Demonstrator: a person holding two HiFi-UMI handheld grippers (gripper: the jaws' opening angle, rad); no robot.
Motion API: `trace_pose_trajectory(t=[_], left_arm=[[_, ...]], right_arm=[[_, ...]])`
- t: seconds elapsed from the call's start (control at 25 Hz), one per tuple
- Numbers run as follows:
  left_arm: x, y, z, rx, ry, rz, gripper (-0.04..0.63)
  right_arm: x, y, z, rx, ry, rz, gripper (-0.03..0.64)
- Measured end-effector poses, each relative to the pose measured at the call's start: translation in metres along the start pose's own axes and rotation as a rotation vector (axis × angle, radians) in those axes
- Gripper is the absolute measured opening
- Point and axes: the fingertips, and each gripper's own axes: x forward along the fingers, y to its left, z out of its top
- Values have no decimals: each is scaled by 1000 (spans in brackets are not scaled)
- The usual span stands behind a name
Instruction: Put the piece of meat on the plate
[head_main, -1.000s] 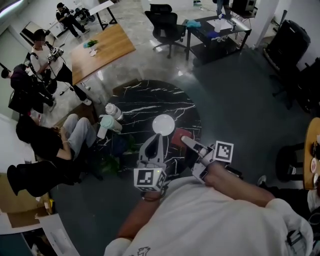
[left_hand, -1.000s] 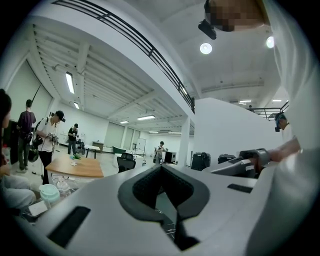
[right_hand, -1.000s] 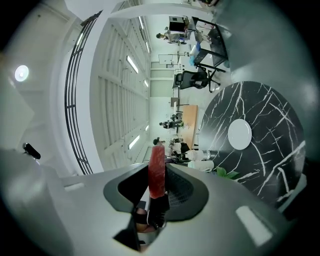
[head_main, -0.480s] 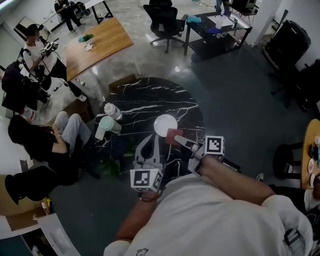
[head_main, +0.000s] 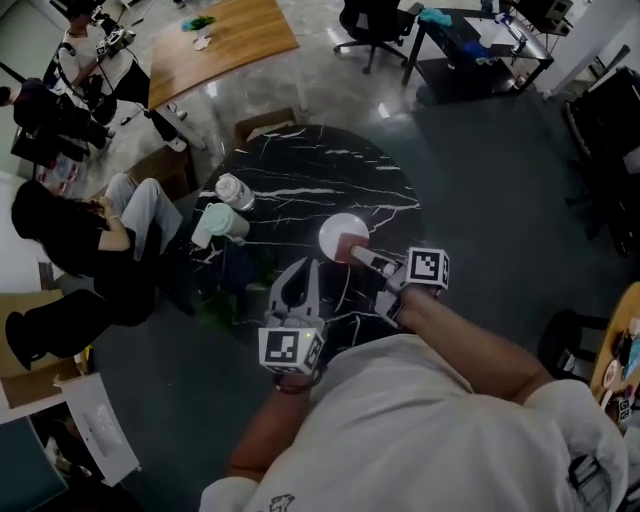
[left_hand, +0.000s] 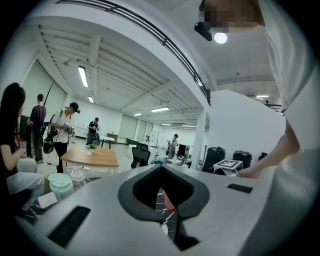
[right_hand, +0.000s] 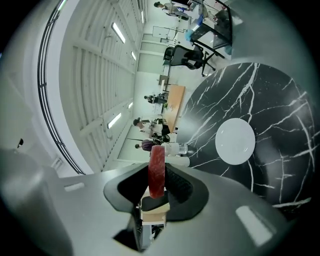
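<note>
At the left edge of the round black marble table with white veins (head_main: 300, 190), a pale green-lidded tumbler (head_main: 218, 222) and a clear plastic bottle (head_main: 235, 190) lie just beside each other, where they lay a second ago.

Your left gripper (head_main: 303, 268) hangs over the near side of the table. Its jaw tips meet with nothing between them, just as before, and only a thin slit behind the tips shows the tabletop in the left gripper view.

To its right sits the round white plate (head_main: 338, 230), in the same spot on the marble (the whole view has tilted, so it only looks shifted).

The real change is on your right. A second ago the flat red piece of meat (right_hand: 156, 170) hung over bare marble at the plate's near-right side. Now your right gripper (head_main: 358, 252) has carried it inward, and the head view shows it over the plate's near rim. The jaws are clamped on the meat, which stands on edge between the pads. Whether it touches the plate yet, you cannot tell from these views.
</note>
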Motion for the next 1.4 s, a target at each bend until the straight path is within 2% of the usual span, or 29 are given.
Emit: trace_pose_trajectory(t=[0.48, 1.0, 1.24, 1.4], left_arm=[[34, 26, -24, -17, 30, 89, 5], [45, 46, -68, -75, 98, 165, 5], [43, 49, -84, -104, 115, 181, 5], [38, 48, -94, -124, 123, 191, 5]], right_arm=[[47, -99, 34, 17, 124, -140, 87], [91, -205, 42, 15, 200, -301, 87], [97, -231, 36, 3, 239, -359, 87], [99, -237, 35, 3, 229, -364, 89]])
